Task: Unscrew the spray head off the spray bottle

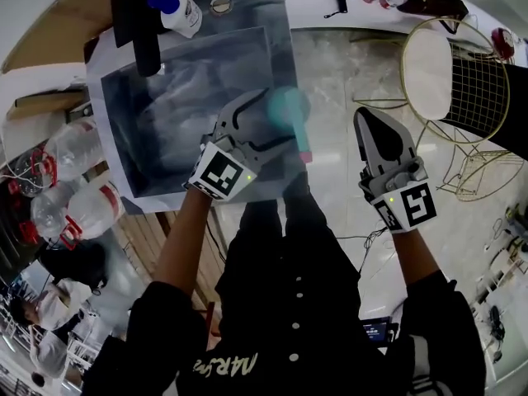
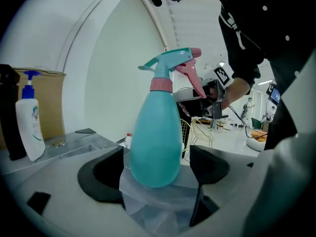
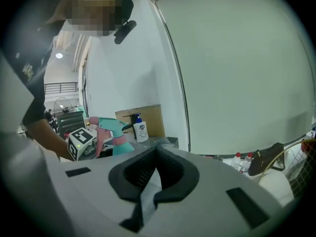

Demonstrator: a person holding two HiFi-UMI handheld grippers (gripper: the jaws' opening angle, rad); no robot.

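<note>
A teal spray bottle (image 1: pixel 289 110) with a teal and pink spray head (image 2: pixel 170 65) stands upright between the jaws of my left gripper (image 1: pixel 271 122), near the right front corner of the grey table top (image 1: pixel 115 97). In the left gripper view the bottle's body (image 2: pixel 155 142) has a gap to each pad, so my left gripper (image 2: pixel 155 171) is open around it. My right gripper (image 1: pixel 369 122) is shut and empty, to the right of the bottle and over the floor. From the right gripper view (image 3: pixel 148 181) the bottle (image 3: pixel 118 144) shows at the left.
A white pump bottle (image 1: pixel 177 11) and a black object (image 1: pixel 136 27) stand at the table's far side. Clear bottles with red caps (image 1: pixel 78 147) lie left of the table. A gold wire chair (image 1: pixel 462 81) stands at the right. A cardboard box (image 2: pixel 47 102) is behind the pump bottle (image 2: pixel 29 127).
</note>
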